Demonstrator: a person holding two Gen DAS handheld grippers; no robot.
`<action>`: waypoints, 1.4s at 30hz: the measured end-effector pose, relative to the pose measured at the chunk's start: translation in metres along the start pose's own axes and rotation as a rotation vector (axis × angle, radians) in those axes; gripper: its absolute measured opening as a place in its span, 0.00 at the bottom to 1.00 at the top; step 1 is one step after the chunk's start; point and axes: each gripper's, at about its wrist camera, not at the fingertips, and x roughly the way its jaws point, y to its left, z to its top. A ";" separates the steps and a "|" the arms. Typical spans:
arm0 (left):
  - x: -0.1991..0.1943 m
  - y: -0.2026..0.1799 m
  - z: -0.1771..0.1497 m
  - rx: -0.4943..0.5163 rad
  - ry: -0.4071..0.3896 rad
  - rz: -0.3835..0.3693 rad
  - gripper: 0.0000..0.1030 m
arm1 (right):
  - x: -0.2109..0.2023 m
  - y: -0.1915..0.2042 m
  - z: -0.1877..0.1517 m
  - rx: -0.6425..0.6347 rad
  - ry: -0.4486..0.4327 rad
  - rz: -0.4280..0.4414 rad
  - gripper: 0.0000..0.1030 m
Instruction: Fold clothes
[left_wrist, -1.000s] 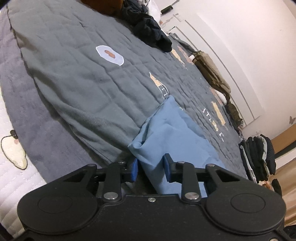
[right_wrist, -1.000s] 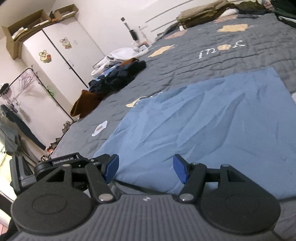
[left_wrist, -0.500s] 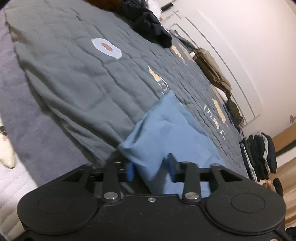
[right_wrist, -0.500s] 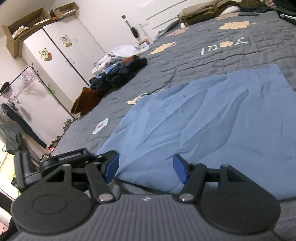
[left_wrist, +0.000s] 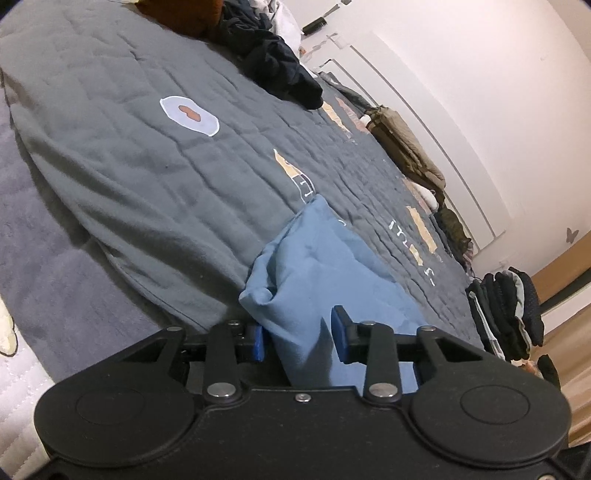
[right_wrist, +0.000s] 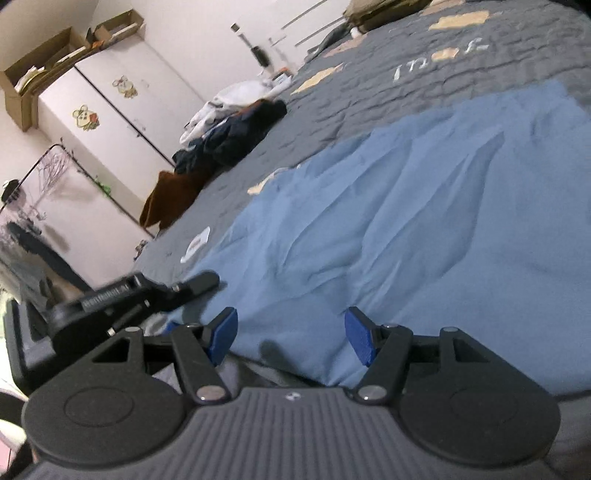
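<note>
We count one blue garment (right_wrist: 388, 229), spread on grey quilt (left_wrist: 147, 177), and two grippers. We see two clothes heaps on quilt: dark pile (left_wrist: 273, 62) at far end, olive stack (left_wrist: 406, 147) along wall side. Left gripper (left_wrist: 297, 338): jaws parted, raised garment corner lying between them; grip on fabric, we cannot tell. Right gripper (right_wrist: 291, 336): jaws wide, nothing held, garment's near edge just ahead of fingertips.

Both grippers low, jaws apart.
The left gripper (left_wrist: 297, 338) gaped narrowly; the right gripper (right_wrist: 291, 338) spread wider.
</note>
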 end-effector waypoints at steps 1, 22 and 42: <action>0.001 -0.001 0.000 0.003 0.002 0.001 0.34 | -0.005 0.002 0.001 -0.013 -0.019 -0.002 0.62; -0.008 -0.017 0.006 0.023 0.065 -0.030 0.50 | 0.004 -0.014 -0.004 0.061 0.040 -0.023 0.63; 0.020 -0.023 -0.012 0.096 0.036 0.083 0.16 | -0.002 -0.025 -0.006 0.079 0.059 0.031 0.63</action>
